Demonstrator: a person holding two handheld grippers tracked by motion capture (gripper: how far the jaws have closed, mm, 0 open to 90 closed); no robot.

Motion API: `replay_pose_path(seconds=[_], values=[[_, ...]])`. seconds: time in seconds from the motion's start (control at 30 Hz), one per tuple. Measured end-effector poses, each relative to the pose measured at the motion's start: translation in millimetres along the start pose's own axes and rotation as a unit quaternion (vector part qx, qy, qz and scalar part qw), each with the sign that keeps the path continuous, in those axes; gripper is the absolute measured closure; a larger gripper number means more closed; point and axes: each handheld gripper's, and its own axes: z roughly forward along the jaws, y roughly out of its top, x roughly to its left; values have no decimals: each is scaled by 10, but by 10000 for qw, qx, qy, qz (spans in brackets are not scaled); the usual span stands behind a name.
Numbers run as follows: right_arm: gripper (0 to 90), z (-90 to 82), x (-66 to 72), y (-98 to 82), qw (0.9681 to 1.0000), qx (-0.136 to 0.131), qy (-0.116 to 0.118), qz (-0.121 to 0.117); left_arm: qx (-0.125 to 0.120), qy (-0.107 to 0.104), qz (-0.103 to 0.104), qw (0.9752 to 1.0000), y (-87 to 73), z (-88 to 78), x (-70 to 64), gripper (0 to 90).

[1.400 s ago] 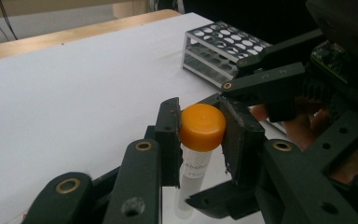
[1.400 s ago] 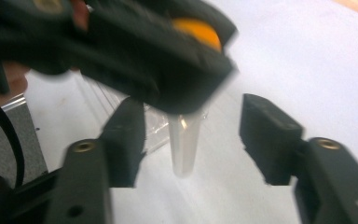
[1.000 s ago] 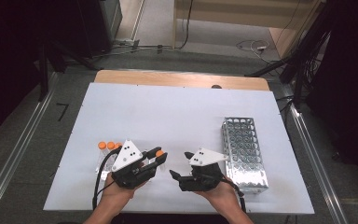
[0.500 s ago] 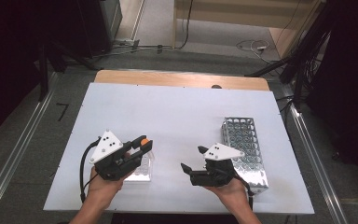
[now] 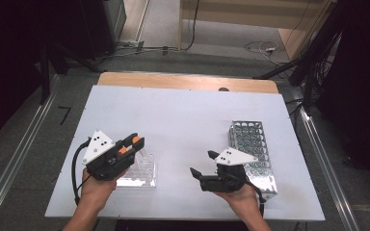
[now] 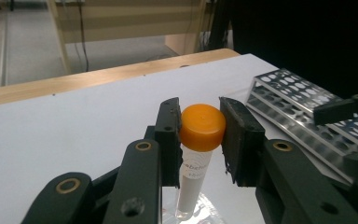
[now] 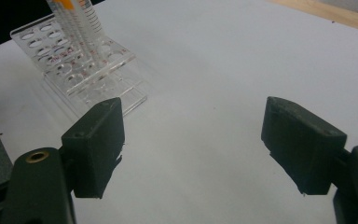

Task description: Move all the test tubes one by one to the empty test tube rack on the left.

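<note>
While the left gripper's [image 6: 199,140] jaws pinch the orange-capped clear plastic tube [image 6: 200,140] above the clear acrylic rack [image 5: 137,171], I keep it upright over one hole before lowering. Right gripper [image 7: 193,144] jaws spread, empty, over the white tabletop [image 5: 183,120].

Bright tabletop — dark, soft surroundings

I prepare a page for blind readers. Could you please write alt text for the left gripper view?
The left gripper is shut on the orange cap of a clear tube, held upright between its two black jaws. Behind it stretches a white table with a wooden edge, and a metal rack lies on the right.
</note>
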Motion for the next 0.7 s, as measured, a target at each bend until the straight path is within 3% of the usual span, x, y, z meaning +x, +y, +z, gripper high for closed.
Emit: replay_pose_path(seconds=[0.33, 0.57, 0.7], values=[[198, -13, -14, -6, 10000, -3, -22, 38, 331, -16, -38, 9994, -150, 125, 81, 700], [198, -29, -27, -12, 10000, -49, -27, 76, 708, 89, 263, 9971, -285, 226, 37, 698], [198, -32, -28, -13, 9999, -50, -28, 84, 703, 133, 349, 9968, -292, 227, 12, 694]])
